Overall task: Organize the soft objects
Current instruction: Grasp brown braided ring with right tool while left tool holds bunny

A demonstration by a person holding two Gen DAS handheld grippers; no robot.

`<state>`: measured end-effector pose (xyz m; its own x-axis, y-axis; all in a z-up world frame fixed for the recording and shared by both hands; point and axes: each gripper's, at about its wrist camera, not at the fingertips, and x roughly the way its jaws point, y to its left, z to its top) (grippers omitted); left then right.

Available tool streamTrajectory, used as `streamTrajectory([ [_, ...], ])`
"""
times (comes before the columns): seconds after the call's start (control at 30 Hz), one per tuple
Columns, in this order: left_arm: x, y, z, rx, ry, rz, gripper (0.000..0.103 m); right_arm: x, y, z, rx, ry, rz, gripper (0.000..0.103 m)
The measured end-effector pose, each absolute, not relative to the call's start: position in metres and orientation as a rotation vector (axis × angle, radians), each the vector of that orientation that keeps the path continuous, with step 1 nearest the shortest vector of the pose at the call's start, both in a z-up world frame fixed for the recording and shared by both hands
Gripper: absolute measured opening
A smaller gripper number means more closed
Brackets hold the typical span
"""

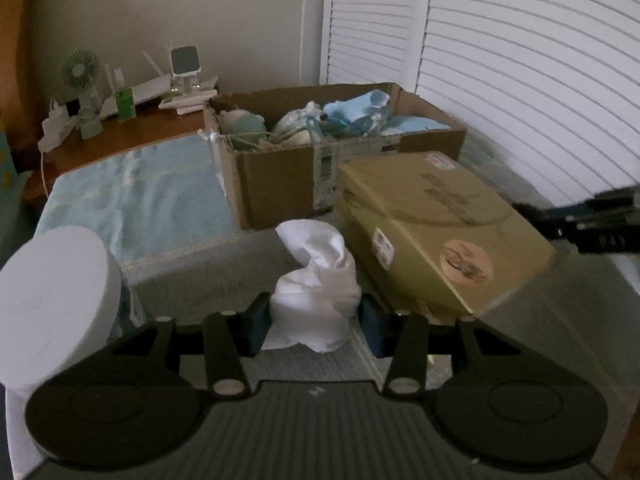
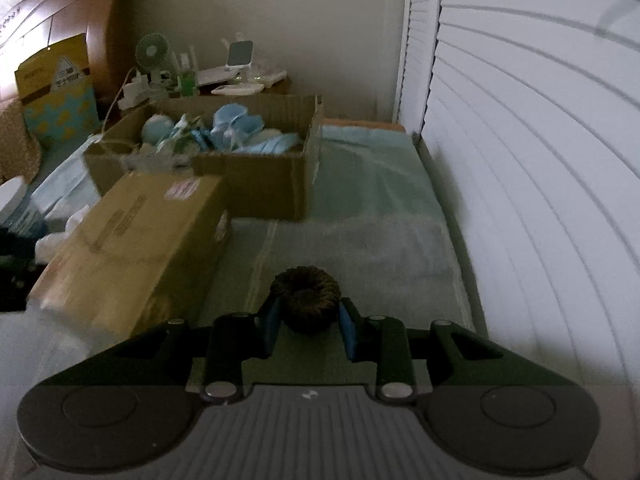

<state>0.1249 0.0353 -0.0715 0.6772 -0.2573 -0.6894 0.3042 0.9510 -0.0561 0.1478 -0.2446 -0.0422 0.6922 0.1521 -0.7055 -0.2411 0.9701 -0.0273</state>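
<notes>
A crumpled white cloth (image 1: pixel 316 272) stands between the blue pads of my left gripper (image 1: pixel 315 316), which is shut on its lower part just above the bedding. In the right wrist view a dark fuzzy ring, like a scrunchie (image 2: pixel 306 292), is pinched between the pads of my right gripper (image 2: pixel 307 312) over the green blanket (image 2: pixel 360 220). An open cardboard box (image 1: pixel 280 176) (image 2: pixel 256 184) behind holds several pale blue and white soft items.
A closed tan carton (image 1: pixel 432 216) (image 2: pixel 136 240) lies in front of the open box, between the two grippers. A white cylinder (image 1: pixel 56 304) stands at the left. White louvred doors (image 2: pixel 520 160) line the right side. A bedside table with a small fan (image 2: pixel 152 52) is at the back.
</notes>
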Motion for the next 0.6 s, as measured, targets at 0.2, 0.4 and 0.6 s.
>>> streamTrajectory([
  [0.2, 0.119, 0.035, -0.079, 0.071, 0.785, -0.300, 0.048, 0.133, -0.242, -0.046, -0.147, 0.776, 0.210, 0.048],
  [0.4, 0.121, 0.034, -0.081, 0.071, 0.779, -0.284, 0.056, 0.138, -0.235, -0.056, -0.175, 0.778, 0.202, 0.057],
  [0.6, 0.125, 0.034, -0.083, 0.064, 0.780, -0.277, 0.060, 0.139, -0.230, -0.059, -0.204, 0.773, 0.189, 0.061],
])
